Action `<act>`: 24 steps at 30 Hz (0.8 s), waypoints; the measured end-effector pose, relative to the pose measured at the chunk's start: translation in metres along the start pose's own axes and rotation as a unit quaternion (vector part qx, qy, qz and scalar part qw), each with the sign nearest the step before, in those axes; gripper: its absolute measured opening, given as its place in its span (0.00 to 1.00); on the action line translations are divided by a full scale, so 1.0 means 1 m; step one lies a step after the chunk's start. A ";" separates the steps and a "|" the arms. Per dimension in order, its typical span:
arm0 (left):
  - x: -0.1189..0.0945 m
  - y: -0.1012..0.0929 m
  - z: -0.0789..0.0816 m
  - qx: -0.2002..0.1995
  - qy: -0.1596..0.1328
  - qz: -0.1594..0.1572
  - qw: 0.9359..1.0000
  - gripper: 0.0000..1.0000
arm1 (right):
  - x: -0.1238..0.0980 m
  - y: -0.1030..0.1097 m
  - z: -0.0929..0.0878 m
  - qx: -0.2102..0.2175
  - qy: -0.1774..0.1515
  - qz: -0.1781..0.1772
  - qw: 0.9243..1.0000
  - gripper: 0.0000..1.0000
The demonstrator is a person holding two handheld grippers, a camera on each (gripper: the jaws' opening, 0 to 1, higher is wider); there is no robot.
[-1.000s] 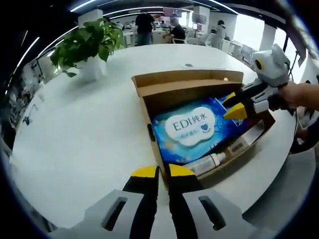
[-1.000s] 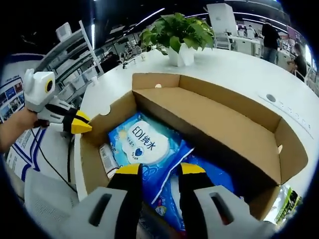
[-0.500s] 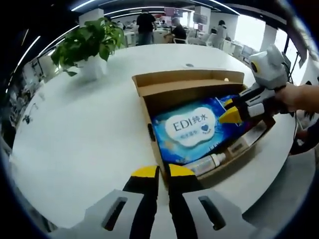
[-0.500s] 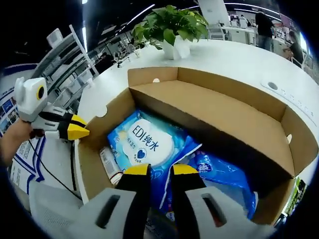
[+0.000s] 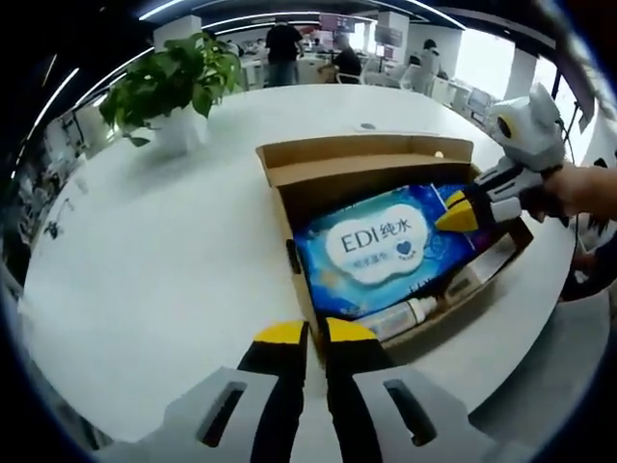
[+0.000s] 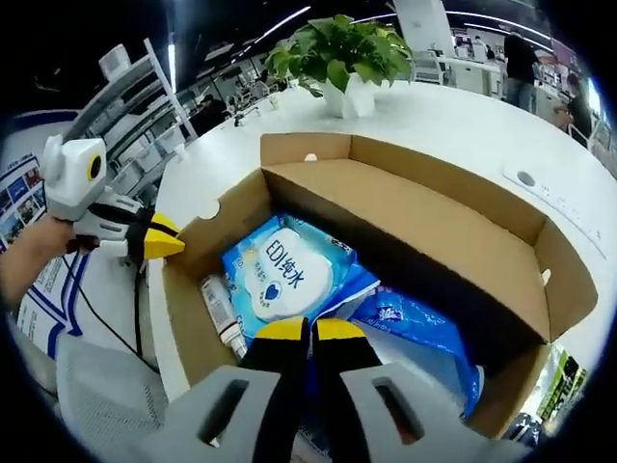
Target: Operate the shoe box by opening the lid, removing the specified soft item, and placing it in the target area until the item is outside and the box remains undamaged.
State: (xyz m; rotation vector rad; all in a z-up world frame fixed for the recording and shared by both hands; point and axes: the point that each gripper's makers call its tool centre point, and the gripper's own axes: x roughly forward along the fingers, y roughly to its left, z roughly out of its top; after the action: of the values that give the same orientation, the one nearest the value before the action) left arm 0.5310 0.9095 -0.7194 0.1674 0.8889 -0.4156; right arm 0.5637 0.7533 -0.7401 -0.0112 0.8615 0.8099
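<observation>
In the left gripper view, the left claw (image 5: 308, 333), jaws together and empty, waits at the bench (image 5: 145, 260) edge, clear of the open shoe box (image 5: 289, 256). In the right gripper view, the right claw (image 6: 309, 331) is clamped on the blue wipes pack (image 6: 280, 275) inside the box, ready to lift it.

Open-plan office around me, rows of desks (image 5: 424, 72) with people (image 5: 281, 48) at twelve o'clock, ceiling strip lights (image 5: 174, 10), white shelving (image 6: 125, 106) at ten o'clock, potted plant (image 5: 174, 87) on my white table (image 5: 145, 260).
</observation>
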 end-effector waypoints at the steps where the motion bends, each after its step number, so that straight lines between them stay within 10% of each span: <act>1: 0.000 0.000 0.000 0.001 0.000 0.000 1.000 0.03 | -0.001 0.000 0.000 -0.003 0.000 -0.001 1.000 0.00; 24: -0.003 -0.004 0.038 0.035 -0.026 0.000 0.999 0.08 | -0.033 -0.018 -0.005 -0.021 -0.009 -0.019 1.000 0.00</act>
State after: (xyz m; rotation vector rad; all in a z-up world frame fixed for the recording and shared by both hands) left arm 0.5549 0.8946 -0.6926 0.2206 0.8225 -0.4493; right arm 0.5594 0.7186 -0.7268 -0.0576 0.8238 0.7912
